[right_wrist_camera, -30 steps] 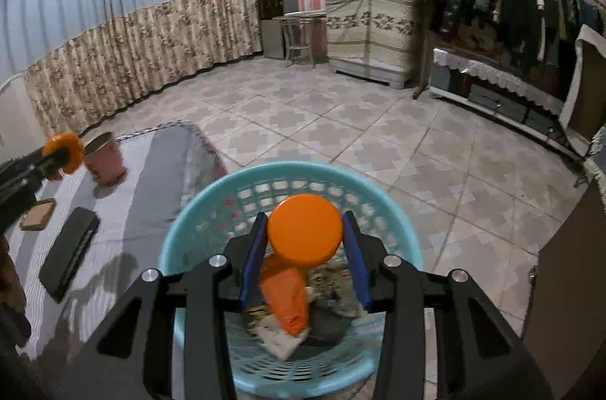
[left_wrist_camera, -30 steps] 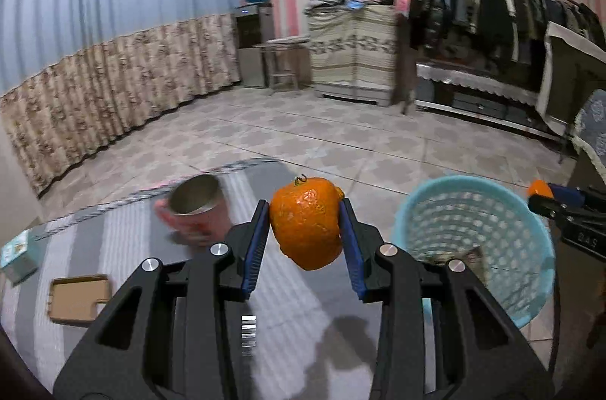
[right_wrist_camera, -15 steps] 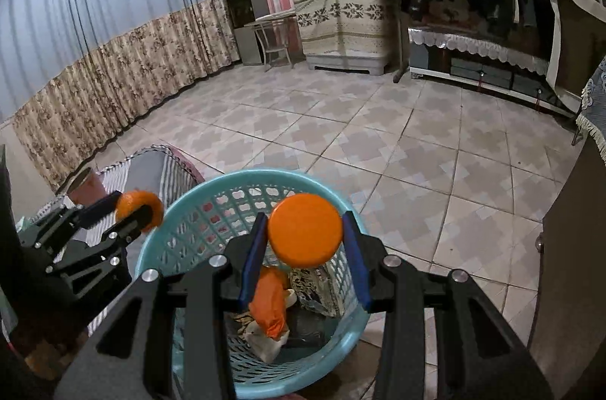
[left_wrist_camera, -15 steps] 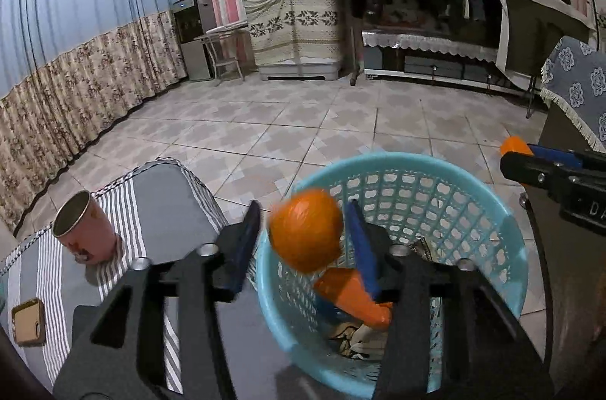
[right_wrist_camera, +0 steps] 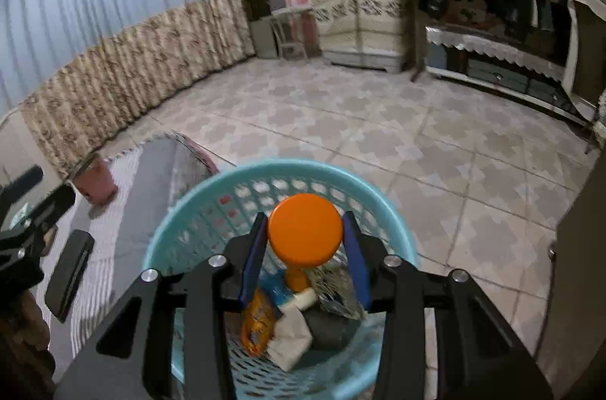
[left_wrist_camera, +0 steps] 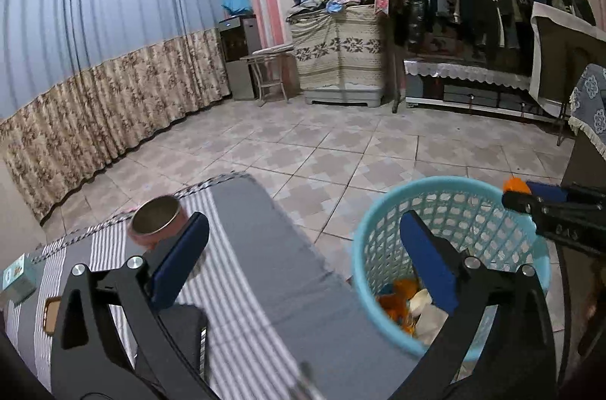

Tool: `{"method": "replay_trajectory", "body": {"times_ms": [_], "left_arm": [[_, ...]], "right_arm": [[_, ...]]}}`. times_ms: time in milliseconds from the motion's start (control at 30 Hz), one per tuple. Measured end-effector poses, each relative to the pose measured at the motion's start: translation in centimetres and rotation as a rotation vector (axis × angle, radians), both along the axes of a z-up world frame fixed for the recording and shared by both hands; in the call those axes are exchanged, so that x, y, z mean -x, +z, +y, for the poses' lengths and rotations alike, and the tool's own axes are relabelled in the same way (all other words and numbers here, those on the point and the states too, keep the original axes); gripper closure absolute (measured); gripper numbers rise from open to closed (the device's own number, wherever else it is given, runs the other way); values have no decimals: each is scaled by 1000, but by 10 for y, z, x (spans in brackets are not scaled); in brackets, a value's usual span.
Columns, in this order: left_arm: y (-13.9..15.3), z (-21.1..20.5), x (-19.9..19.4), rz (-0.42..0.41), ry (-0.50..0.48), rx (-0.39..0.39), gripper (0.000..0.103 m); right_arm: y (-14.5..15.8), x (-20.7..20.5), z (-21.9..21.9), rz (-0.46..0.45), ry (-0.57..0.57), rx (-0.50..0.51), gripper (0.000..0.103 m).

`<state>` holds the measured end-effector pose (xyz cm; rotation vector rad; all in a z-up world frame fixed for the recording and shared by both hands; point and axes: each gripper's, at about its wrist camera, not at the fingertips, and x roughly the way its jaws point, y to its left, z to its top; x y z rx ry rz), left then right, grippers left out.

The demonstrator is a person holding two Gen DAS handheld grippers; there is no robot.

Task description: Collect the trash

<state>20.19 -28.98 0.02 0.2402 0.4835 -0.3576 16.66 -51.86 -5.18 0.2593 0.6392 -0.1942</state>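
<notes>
Over blue basket, right gripper clamps orange bottle cap-up, body hanging down.

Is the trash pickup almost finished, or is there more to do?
Partly done. The blue basket already holds wrappers and paper. The left gripper is open with nothing in it. The right gripper is shut on an orange round piece, held above the basket and not yet dropped. A pink cup and a black flat item lie on the striped cloth; whether they are trash is unclear.
</notes>
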Motion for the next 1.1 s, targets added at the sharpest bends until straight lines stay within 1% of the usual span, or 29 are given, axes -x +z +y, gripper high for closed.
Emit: {"method": "replay_trajectory", "body": {"times_ms": [33, 67, 100, 167, 233, 267, 300, 367, 467, 600, 667, 733, 800, 933, 1000, 1100], "left_arm": [[0, 6, 0, 4, 14, 3, 5], [3, 11, 0, 6, 22, 7, 5], [3, 17, 0, 9, 30, 13, 5], [6, 30, 1, 15, 44, 22, 5], [9, 44, 4, 10, 69, 34, 5], [10, 50, 6, 13, 75, 45, 5], [13, 58, 9, 16, 82, 58, 5], [17, 67, 15, 7, 94, 67, 5], [25, 83, 32, -39, 125, 57, 5], [32, 106, 52, -39, 142, 94, 5], [33, 118, 64, -45, 161, 92, 5], [35, 133, 78, -48, 170, 103, 5], [34, 145, 93, -48, 175, 104, 5], [31, 168, 124, -73, 205, 84, 5], [29, 177, 133, -67, 208, 87, 5], [20, 191, 151, -59, 225, 77, 5]], "right_arm": [[0, -1, 1, 3, -20, 12, 41], [1, -2, -1, 0, -28, 15, 25], [1, -1, -1, -15, -28, 9, 24], [2, -2, -2, -16, -21, -1, 24], [4, -1, -1, -20, -35, 10, 16], [4, 2, 1, -26, -38, 13, 10], [6, 4, 3, -35, -35, 12, 7], [12, 9, 10, -55, -38, 27, 4], [21, 22, 34, -93, -31, 71, 4], [26, 40, 68, -99, 13, 97, 4], [30, 51, 88, -109, 32, 94, 4], [34, 60, 103, -117, 41, 69, 4], [37, 69, 119, -124, 58, 56, 4], [37, 98, 152, -141, 68, 81, 4], [36, 114, 168, -152, 84, 102, 4], [35, 137, 187, -164, 63, 124, 4]]}}
